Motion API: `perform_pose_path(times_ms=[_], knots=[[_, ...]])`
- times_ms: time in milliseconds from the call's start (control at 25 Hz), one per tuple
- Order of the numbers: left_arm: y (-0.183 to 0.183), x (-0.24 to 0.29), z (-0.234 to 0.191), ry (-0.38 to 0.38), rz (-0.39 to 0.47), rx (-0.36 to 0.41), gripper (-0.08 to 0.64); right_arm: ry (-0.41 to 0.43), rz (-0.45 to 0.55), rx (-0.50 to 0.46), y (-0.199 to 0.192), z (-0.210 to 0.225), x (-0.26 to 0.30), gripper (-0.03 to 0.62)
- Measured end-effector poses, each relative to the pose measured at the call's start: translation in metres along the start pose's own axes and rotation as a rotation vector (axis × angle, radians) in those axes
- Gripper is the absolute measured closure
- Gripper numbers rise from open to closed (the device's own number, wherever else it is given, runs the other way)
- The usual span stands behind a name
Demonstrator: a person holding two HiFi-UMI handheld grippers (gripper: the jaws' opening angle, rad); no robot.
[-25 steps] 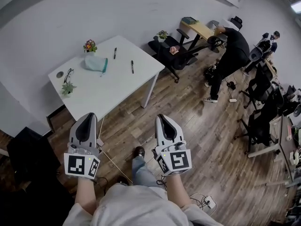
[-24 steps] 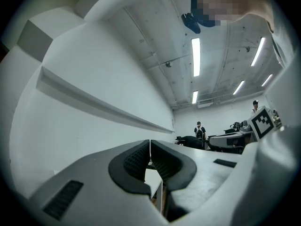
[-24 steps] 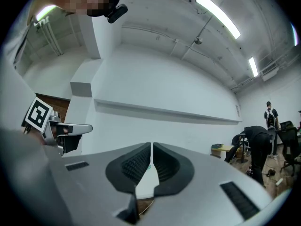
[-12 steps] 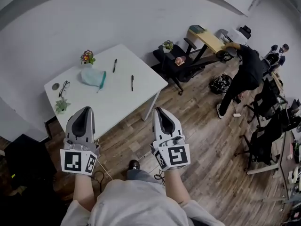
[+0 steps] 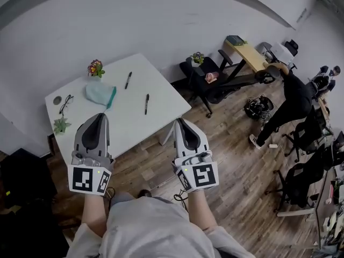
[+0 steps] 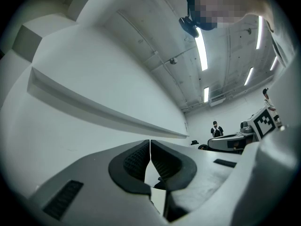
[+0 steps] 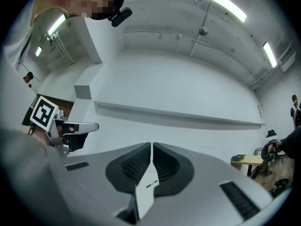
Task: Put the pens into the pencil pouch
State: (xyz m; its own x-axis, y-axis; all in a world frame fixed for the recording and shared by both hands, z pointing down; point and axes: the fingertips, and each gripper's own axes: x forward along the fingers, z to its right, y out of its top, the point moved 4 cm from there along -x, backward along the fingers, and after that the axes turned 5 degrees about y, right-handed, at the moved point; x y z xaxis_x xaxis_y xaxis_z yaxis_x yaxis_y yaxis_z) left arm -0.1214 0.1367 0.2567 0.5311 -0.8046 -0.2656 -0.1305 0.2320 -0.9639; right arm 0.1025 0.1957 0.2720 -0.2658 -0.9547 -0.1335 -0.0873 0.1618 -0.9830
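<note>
Two pens are pictured lying on a white table [image 5: 161, 93], outside the pencil pouch [image 5: 100, 94]. The far pen [image 5: 128, 80] is seen just right of the teal pouch. The near pen [image 5: 146, 104] is placed closer to the table's front edge, apart from the first. Neither pen is touched.

The left gripper [image 5: 100, 118] and the right gripper [image 5: 179, 122] are held side by side in front of the person, well apart from the pens and the pouch. In the left gripper view, the left gripper's jaws are shown pressed together with nothing between them. The right gripper's jaws are likewise closed and empty in the right gripper view. Only wall and ceiling are framed beyond both.

A flower pot [image 5: 95, 69], a pair of glasses [image 5: 66, 104] and a small plant [image 5: 61, 126] are also set on the table. A standing person [image 5: 293, 98] is seen bending at a wooden desk [image 5: 244, 52] across the room.
</note>
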Motion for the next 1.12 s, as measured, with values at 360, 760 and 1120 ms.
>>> perform_pose_path(times_ms=[360, 760, 1120], knots=[[-0.028, 0.034, -0.009, 0.038, -0.050, 0.014, 0.534, 0.022, -0.014, 0.050, -0.030, 0.030, 0.033, 0.558], [-0.052, 0.103, -0.031, 0.029, -0.063, 0.021, 0.534, 0.010, -0.019, 0.055, -0.046, 0.069, 0.096, 0.558], [-0.067, 0.160, -0.085, 0.053, -0.057, 0.031, 0.534, 0.048, -0.010, 0.035, -0.052, 0.077, 0.184, 0.558]])
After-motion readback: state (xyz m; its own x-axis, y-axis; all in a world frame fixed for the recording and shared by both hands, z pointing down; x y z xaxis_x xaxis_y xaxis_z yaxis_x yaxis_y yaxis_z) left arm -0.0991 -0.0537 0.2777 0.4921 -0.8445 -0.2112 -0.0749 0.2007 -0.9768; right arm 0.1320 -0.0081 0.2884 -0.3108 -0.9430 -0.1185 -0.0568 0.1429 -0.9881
